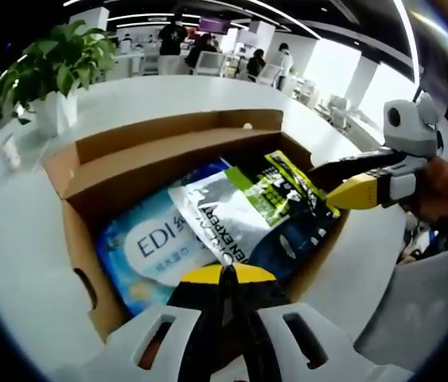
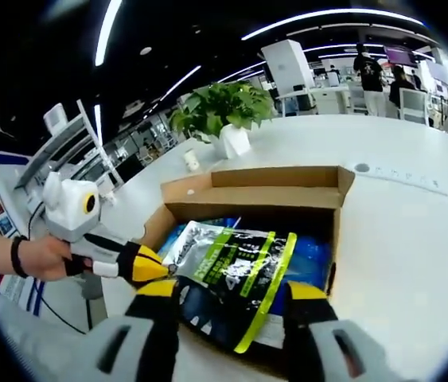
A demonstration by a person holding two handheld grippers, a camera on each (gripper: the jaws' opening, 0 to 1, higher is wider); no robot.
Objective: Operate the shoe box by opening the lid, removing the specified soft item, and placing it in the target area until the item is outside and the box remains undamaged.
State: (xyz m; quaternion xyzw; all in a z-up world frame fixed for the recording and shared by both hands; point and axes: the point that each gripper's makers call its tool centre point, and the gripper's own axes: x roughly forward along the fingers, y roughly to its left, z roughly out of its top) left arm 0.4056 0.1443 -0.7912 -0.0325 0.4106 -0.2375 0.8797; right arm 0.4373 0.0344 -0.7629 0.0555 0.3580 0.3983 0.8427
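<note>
While the left tongs [image 1: 225, 274] sit clenched at the near rim, the right tongs [image 2: 231, 296] spread wide around the green-and-silver pouch [image 2: 235, 274], lying on blue packs inside the open shoe box [image 2: 263, 185] on the white desk [image 2: 399, 231]; a potted plant [image 2: 224, 111] stands beyond.
</note>
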